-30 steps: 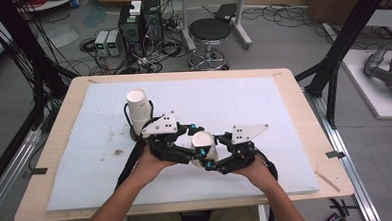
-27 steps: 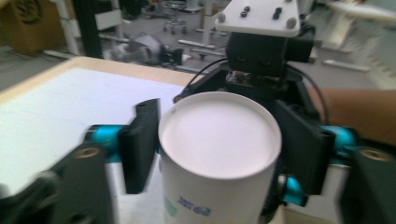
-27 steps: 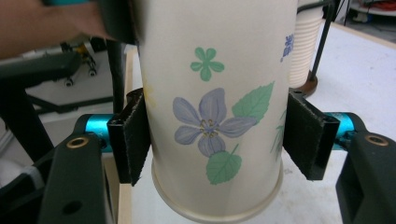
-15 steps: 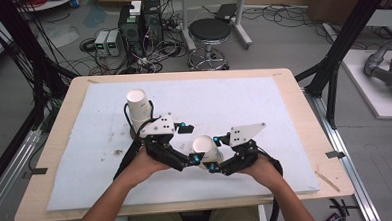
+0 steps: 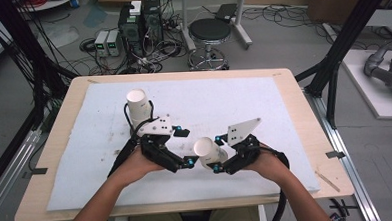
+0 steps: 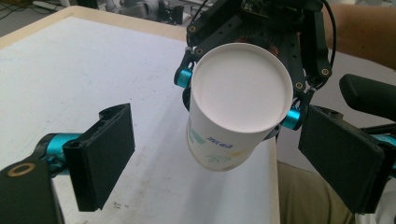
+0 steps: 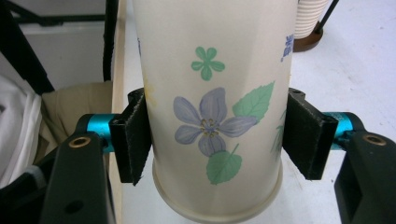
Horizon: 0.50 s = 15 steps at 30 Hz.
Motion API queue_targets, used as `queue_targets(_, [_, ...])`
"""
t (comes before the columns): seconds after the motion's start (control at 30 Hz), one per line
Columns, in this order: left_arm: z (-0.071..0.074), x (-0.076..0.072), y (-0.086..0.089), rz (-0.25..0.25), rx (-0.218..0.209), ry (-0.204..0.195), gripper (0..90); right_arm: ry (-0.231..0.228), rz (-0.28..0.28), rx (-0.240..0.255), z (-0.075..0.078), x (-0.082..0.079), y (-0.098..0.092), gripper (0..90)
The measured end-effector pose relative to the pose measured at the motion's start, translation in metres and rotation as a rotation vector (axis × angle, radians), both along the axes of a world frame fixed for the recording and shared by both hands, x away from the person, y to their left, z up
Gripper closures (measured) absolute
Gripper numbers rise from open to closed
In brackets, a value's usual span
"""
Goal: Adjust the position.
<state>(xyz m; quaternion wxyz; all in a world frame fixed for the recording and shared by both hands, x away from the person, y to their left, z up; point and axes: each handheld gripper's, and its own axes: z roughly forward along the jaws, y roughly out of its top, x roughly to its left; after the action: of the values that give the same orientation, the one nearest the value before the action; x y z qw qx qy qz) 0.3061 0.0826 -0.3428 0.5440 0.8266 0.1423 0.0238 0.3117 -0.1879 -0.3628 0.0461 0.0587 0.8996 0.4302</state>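
1. since the earlier frames both hands have drawn slightly back toward the near edge, and the held paper cup [image 5: 209, 150] has tipped over so that it now lies on its side in the air.
2. farthest left on the white mat [image 5: 85, 145], a stack of cups [image 5: 139, 107] stands upright; the left gripper's cable hides its foot.
3. left gripper [image 5: 182, 148] is spread wide, its pads [image 6: 103, 154] well apart from the cup and gripping nothing.
4. between the grippers, the cup's flat white base [image 6: 240, 90] faces the left gripper; small blue print on its side is too tiny to read.
5. right gripper [image 7: 215, 140] is clamped on the cup's wall, one pad on each side; blue flowers and green leaves decorate the wall, and its top is cut off in the right gripper view.
6. wooden table [image 5: 304, 111] carries the mat; beyond it, grey floor with a black stool [image 5: 208, 32], cables and electronics boxes.
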Motion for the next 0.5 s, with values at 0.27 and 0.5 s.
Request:
queue_targets(0.27, [0.002, 0.0, -0.005, -0.04, 0.033, -0.003, 11.9, -0.016, 0.036, -0.083, 0.009, 0.002, 0.008, 32.4])
queue_targets(0.5, [0.002, 0.0, -0.014, -0.075, 0.071, -0.008, 14.0, -0.017, 0.076, -0.185, 0.018, 0.002, 0.022, 32.4])
